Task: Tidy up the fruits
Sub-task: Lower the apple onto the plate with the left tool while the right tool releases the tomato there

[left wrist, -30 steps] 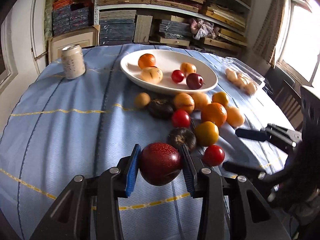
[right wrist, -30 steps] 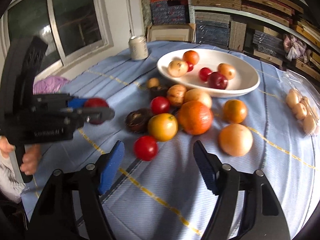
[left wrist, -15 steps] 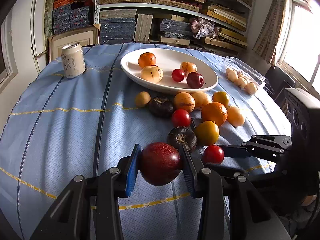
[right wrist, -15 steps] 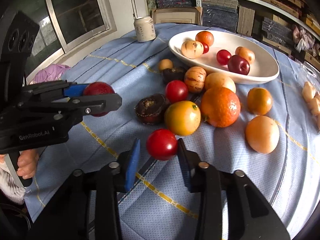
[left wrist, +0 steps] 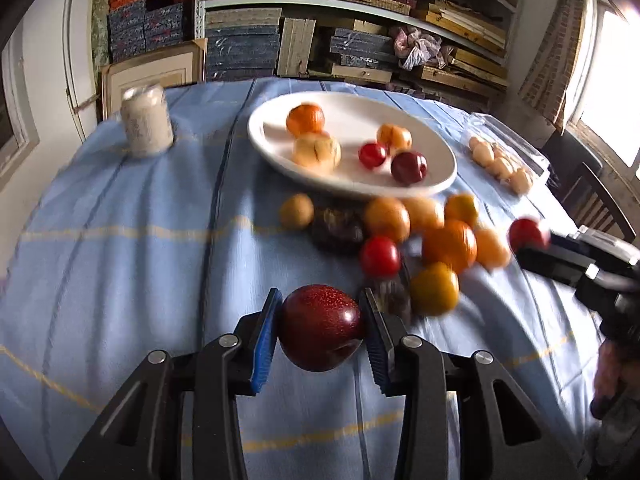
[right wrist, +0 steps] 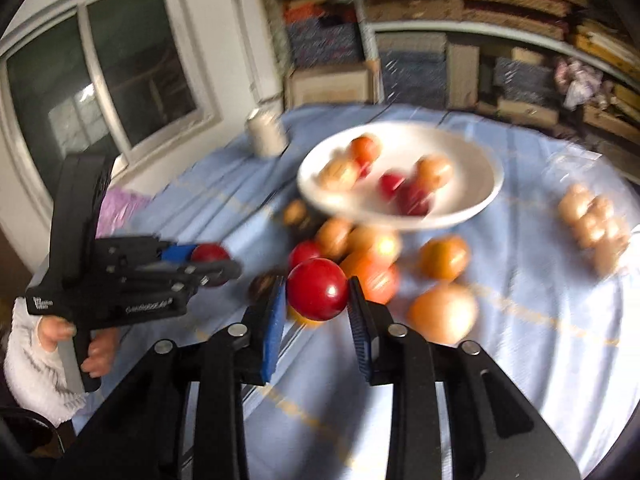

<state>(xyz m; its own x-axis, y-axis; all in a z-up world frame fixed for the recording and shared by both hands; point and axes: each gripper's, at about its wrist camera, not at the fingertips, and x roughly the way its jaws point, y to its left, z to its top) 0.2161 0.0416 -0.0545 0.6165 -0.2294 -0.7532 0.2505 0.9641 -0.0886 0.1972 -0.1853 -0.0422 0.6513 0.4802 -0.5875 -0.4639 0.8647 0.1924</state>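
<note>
1. while both views are smeared by motion blur, the left gripper (left wrist: 320, 330) is plainly clamped on a dark red plum (left wrist: 320, 326), its skin speckled and glossy, the blue pads pressing on both its sides above the blue tablecloth (left wrist: 120, 264).
2. the right gripper (right wrist: 318, 300) has its jaws drawn in tight on a small bright red fruit (right wrist: 317, 290), round and shiny, held clear of the cloth.
3. the white oval bowl (left wrist: 440, 152) sits further back with five fruits inside it.
4. a loose cluster of orange, yellow, red and dark brown fruit lies on the cloth just before the bowl.
</note>
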